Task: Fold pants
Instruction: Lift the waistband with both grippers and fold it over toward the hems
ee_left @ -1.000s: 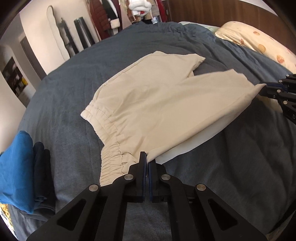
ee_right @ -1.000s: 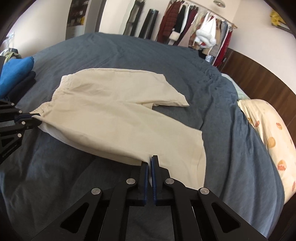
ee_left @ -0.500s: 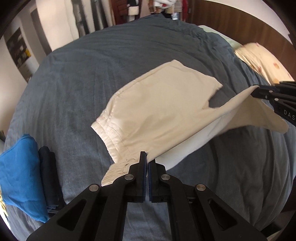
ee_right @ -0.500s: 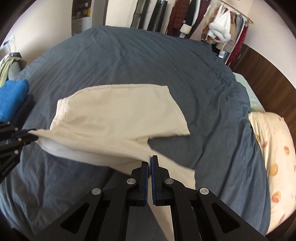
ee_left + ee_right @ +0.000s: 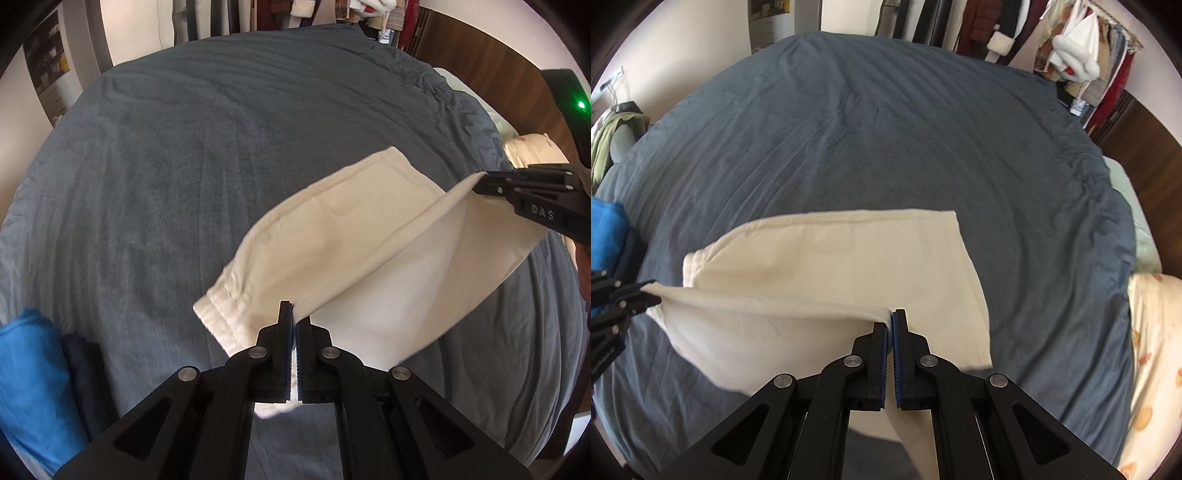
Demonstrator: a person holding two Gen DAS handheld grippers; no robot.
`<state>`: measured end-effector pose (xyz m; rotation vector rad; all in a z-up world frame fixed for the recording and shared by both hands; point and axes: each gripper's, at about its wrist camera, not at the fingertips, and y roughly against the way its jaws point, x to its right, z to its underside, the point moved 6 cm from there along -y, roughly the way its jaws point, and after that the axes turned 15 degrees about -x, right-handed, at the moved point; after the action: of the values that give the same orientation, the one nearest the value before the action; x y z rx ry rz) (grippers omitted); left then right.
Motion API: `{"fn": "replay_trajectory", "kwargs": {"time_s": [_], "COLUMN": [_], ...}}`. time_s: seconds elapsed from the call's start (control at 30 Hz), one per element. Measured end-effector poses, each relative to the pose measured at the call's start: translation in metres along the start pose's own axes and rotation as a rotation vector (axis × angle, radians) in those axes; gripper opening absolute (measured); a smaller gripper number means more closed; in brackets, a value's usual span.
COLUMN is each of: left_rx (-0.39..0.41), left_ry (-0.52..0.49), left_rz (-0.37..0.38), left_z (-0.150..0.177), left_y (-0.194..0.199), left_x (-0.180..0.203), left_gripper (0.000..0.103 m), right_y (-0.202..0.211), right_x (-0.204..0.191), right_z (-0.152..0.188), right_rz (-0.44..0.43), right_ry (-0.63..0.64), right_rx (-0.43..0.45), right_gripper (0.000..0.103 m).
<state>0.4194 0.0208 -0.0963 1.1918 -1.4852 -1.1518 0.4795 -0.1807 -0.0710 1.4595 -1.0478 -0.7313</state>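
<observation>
Cream pants point(image 5: 343, 229) point(image 5: 827, 258) with an elastic waistband lie on the grey-blue bedspread point(image 5: 192, 147) point(image 5: 886, 129), one leg flat beneath and the other lifted above it. My left gripper point(image 5: 295, 306) is shut on the waistband corner of the raised leg. My right gripper point(image 5: 890, 314) is shut on that leg's hem corner. The cloth stretches taut between the two and hangs in a fold underneath. In the left wrist view the right gripper point(image 5: 480, 181) shows at the right edge; in the right wrist view the left gripper point(image 5: 642, 288) shows at the left edge.
Folded blue and dark clothes point(image 5: 26, 384) point(image 5: 605, 229) sit at the bed's left edge. A patterned cream pillow point(image 5: 1152, 350) lies at the right by the wooden headboard point(image 5: 1126, 122). A clothes rack point(image 5: 1052, 40) stands behind the bed.
Both grippers have carried the near leg up and away across the bed, over the far leg. The pants now appear lower and nearer in both views, and the left gripper has rolled.
</observation>
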Motion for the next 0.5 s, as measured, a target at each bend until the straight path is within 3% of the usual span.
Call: {"fn": "replay_trajectory", "kwargs": {"time_s": [0.33,0.5], "left_rx": [-0.048,-0.054], "left_ry": [0.062,0.074], "left_rz": [0.018,0.023], "left_z": [-0.038,-0.048], "left_y": [-0.048,-0.062], "left_x": [-0.036,-0.044], "left_gripper": [0.003,0.003], "right_y": [-0.059,-0.087], "right_x": [-0.010,-0.014], "right_z": [-0.081,-0.104], "right_rz": [0.038,0.031], "right_ry": [0.085,0.094], "right_rx": [-0.039,-0.065], "right_gripper": [0.003,0.003]}}
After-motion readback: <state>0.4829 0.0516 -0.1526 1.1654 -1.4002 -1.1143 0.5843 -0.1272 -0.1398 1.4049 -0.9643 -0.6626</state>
